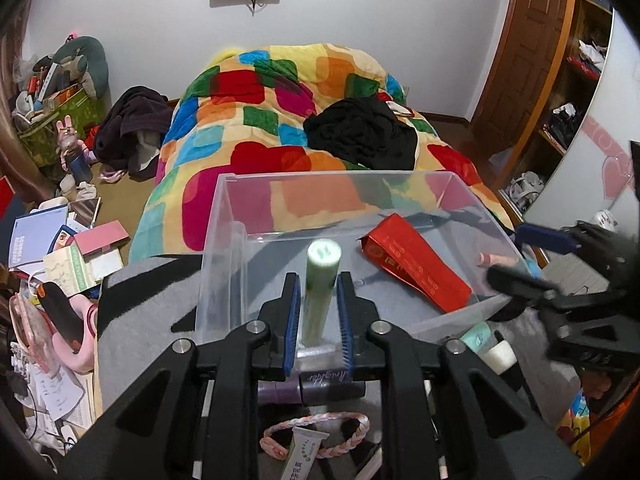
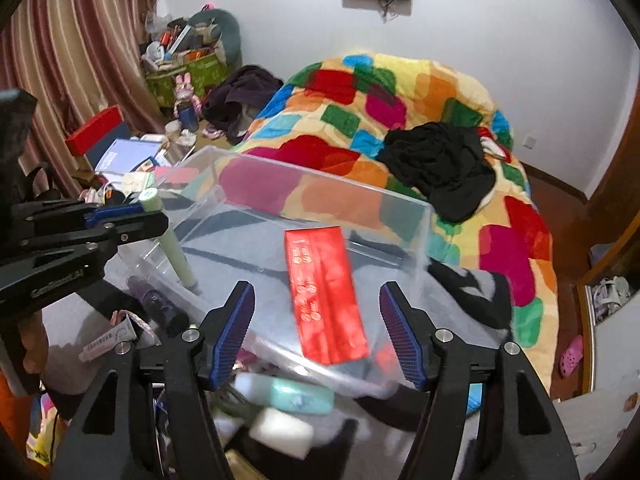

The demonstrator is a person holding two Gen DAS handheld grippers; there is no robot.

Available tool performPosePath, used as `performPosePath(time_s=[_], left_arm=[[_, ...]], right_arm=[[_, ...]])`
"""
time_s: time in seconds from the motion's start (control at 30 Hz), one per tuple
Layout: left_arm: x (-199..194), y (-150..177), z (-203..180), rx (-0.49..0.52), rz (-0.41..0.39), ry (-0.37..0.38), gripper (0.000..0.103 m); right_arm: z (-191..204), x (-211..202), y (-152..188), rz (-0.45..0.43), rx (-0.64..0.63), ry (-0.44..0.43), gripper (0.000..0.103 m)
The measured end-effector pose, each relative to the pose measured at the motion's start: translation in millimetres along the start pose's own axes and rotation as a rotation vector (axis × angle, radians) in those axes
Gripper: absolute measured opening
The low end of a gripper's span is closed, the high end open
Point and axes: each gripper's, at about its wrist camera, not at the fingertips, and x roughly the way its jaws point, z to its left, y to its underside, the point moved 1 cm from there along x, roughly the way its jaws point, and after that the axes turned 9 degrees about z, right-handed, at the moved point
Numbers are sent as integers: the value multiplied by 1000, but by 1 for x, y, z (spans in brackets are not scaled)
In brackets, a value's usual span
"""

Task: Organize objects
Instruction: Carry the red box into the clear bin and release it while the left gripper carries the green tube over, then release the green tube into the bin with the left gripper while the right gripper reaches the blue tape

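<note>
So: bed (image 2: 460, 92) with a multicolour patchwork blanket fills the background, black garment (image 1: 362, 132) heaped on it. Grey-and-black cloth (image 1: 136, 292) is the work surface. Clutter of books and boxes (image 1: 60, 248) along the striped curtain (image 2: 72, 60), wooden door (image 1: 524, 52) at far right.

Clear plastic bin (image 1: 224, 208) sits on the cloth. Red flat packet (image 2: 326, 296) lies inside it, long axis running from the near wall toward the far one; slightly motion-blurred.

Pale green tube (image 1: 320, 288) stands near-upright at the bin's near-left corner, cap up, base hidden behind the bin wall. Left gripper (image 1: 319, 280) has its blue pads flanking the tube; contact not clearly visible, can't tell if gripped or let go.

Right gripper (image 2: 318, 292) is spread wide, nothing clamped, hovering over the packet.

Small items outside the bin are blurry: mint case (image 2: 300, 394), white block (image 2: 280, 432), braided band (image 1: 344, 424).
</note>
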Motion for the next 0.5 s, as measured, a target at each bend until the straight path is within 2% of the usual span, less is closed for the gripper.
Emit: performPosePath(time_s=[0.17,0.33,0.5], left_arm=[[-11,5,-1,-2,-27,-5,44],[-24,12,-2,9,-46,-23,51],[-32,28,-1,16,-46,-45,58]], right_arm=[[-28,-16,14,-22,73,10,67],[-53,-16,34,-1,127,39,68],[-76,1,53,62,159,101,69]])
